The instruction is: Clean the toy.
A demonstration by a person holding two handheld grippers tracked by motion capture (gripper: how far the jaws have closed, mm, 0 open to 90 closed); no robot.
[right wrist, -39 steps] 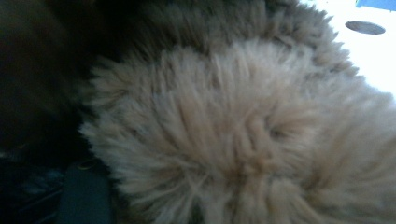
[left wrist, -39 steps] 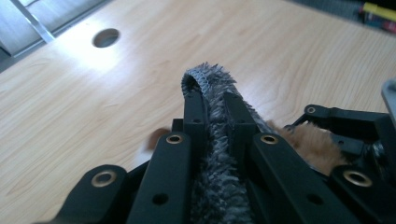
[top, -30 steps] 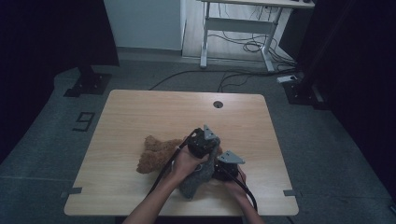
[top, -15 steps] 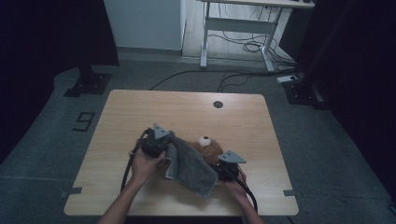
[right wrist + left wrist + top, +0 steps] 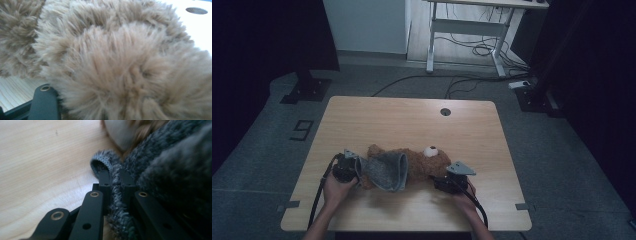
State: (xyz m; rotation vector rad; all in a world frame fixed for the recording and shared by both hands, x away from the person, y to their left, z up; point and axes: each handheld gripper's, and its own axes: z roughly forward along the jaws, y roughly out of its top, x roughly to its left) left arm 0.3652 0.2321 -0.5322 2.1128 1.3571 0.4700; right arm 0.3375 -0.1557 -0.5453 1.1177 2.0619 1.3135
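A brown plush bear lies on a wooden table, half covered by a grey knit cloth.

The table [image 5: 412, 120] is light wood, with a small round hole [image 5: 445, 111] near its far edge. The plush bear [image 5: 424, 162] lies lengthwise near the table's near edge, head to the right. The grey cloth [image 5: 384, 171] covers the bear's left half, its opening facing right. The left gripper [image 5: 357, 170], at the cloth's left end, has its jaws pinched tight on the cloth's hem [image 5: 116, 192]. The right gripper [image 5: 439, 181] presses into the bear's fur at the right; whether its jaws grip the fur cannot be told.
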